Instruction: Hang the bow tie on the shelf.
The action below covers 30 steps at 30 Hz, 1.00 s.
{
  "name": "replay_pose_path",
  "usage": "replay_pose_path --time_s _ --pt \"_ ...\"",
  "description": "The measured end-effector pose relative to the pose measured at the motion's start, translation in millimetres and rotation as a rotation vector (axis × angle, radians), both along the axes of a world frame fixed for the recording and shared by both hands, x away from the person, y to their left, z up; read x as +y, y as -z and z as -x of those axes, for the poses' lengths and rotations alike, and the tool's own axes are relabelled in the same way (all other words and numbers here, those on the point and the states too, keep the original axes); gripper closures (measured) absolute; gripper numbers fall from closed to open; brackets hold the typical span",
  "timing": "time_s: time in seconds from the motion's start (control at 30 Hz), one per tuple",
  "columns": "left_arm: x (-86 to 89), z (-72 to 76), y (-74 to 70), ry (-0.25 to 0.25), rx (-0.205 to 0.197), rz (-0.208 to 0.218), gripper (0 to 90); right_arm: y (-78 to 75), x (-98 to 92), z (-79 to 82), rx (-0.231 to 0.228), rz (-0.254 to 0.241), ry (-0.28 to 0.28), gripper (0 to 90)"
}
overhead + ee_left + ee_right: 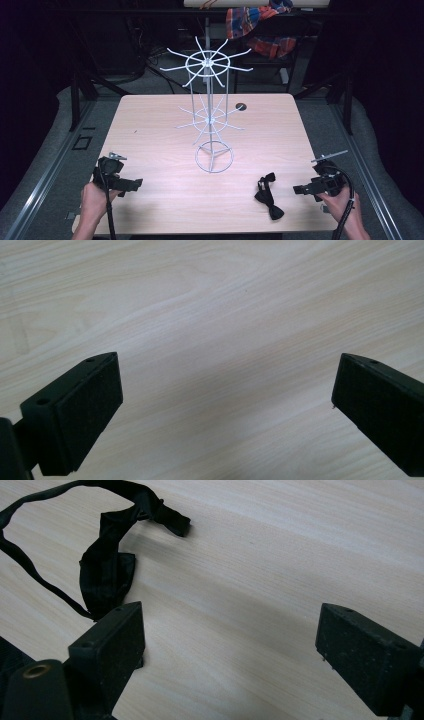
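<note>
Left claw (131,184): positioned near the front-left corner of the tabletop (150,125), jaws spread wide over bare wood and gripping nothing. It appears parked clear of the work, leaving the other hand room.

White wire display stand (210,107): upright at mid-tabletop, its ring base just forward of centre, two tiers of hooks radiating outward, all bare. Judged to be the hanging point, set within reach of both hands.

Black bow tie (267,195): lies flat near the front edge, right of centre, strap looped loosely beside it, touching neither claw.

Right claw (300,190): near the front-right corner, jaws wide apart and empty, aimed toward the bow tie just beside it. Judged as lined up for a pick.
</note>
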State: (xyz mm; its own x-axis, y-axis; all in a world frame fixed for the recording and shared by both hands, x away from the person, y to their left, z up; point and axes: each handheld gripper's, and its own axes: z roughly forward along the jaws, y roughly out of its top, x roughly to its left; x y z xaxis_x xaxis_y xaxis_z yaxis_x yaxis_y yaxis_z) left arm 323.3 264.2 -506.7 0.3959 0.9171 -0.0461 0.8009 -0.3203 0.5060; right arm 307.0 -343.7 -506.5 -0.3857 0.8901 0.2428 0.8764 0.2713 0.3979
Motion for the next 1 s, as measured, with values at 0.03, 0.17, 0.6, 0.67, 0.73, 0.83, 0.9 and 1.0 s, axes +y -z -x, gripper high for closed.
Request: replay_pose_path --time_s 0.03,0.17,0.6,0.67,0.73,0.83,0.9,1.0 --pt "-1.7 0.1 -0.3 0.008 -0.005 0.003 0.2 0.8 -0.5 -0.5 0.003 0.002 -0.006 11.7" --pt "-8.4 4.0 -1.5 0.055 -0.054 -0.007 0.2 2.4 -1.3 0.3 0.009 -0.006 -0.011 12.0" --pt "-5.1 5.3 -2.2 0.064 -0.070 0.004 0.1 -2.3 9.4 1.9 0.007 0.002 -0.042 11.1" --pt "-5.0 4.9 -2.2 0.067 -0.072 0.003 0.1 -4.1 11.2 3.6 0.001 -0.007 -0.045 11.0" --pt "-5.0 4.7 -1.6 0.060 -0.071 0.008 0.1 -6.4 12.6 5.3 -0.006 -0.013 -0.047 11.0" --pt "-5.0 4.7 -1.4 0.057 -0.072 0.011 0.1 -7.3 14.1 7.0 -0.019 -0.035 -0.038 10.9" --pt "-5.0 4.6 -1.7 0.063 -0.073 0.009 0.1 -9.9 14.7 7.9 -0.022 -0.035 -0.054 10.8" --pt "-6.5 4.6 -2.0 0.068 -0.069 0.004 0.0 -15.7 21.1 11.8 -0.042 -0.047 -0.069 9.9"
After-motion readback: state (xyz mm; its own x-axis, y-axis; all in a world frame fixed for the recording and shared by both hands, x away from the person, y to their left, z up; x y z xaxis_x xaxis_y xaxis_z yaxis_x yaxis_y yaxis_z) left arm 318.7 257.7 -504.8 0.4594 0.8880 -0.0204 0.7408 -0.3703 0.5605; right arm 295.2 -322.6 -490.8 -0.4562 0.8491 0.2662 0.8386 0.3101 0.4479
